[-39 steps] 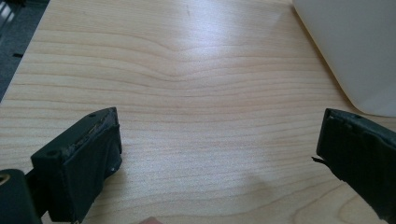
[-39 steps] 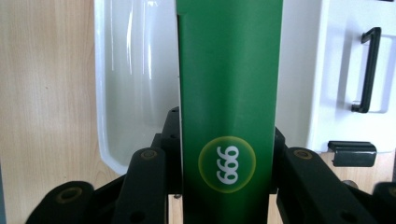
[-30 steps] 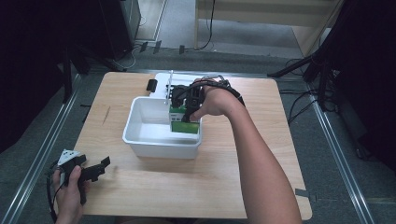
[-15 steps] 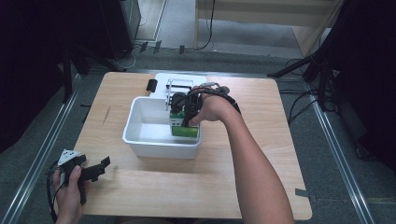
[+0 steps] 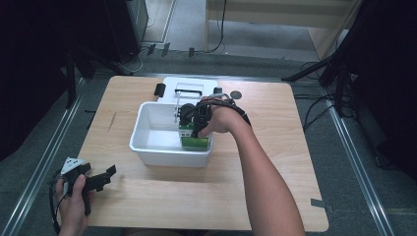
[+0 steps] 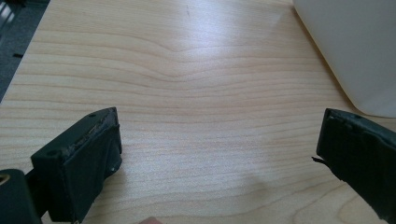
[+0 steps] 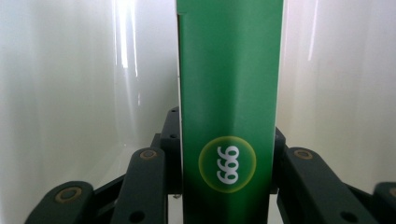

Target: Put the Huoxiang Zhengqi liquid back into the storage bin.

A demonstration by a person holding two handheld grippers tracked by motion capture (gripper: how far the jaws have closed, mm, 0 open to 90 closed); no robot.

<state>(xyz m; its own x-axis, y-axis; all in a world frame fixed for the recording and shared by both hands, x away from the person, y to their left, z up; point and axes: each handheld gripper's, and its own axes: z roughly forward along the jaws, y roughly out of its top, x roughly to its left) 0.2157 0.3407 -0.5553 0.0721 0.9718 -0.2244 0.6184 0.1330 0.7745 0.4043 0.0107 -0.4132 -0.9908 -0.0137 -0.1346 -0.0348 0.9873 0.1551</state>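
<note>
- High view: a white tub (image 5: 147,142) stands near the middle of the wooden table (image 5: 275,162), a little toward the far edge.
- Reaching in over the tub's right rim, the right gripper (image 5: 193,129) clamps a green box (image 5: 195,142), which sits low inside the tub against its right wall.
- Right gripper view: the box (image 7: 229,112) stands on end between the two black jaws, one pressed to each of its sides; a yellow-ringed round mark with white figures is printed on its face, and the tub's glossy white wall (image 7: 70,84) rises behind it.
- Behind the tub, at the table's far edge, lies a flat white lid (image 5: 189,87) with a handle; a small black item (image 5: 159,89) sits just to its left and a small round dark item (image 5: 236,94) to its right.
- At the near left corner of the table, the left gripper (image 5: 101,178) is held low in the person's hand, well apart from the tub.
- Left gripper view: the left gripper (image 6: 215,149) has its jaws spread wide over bare wood with nothing between them; a corner of the tub (image 6: 355,51) shows at upper right.
</note>
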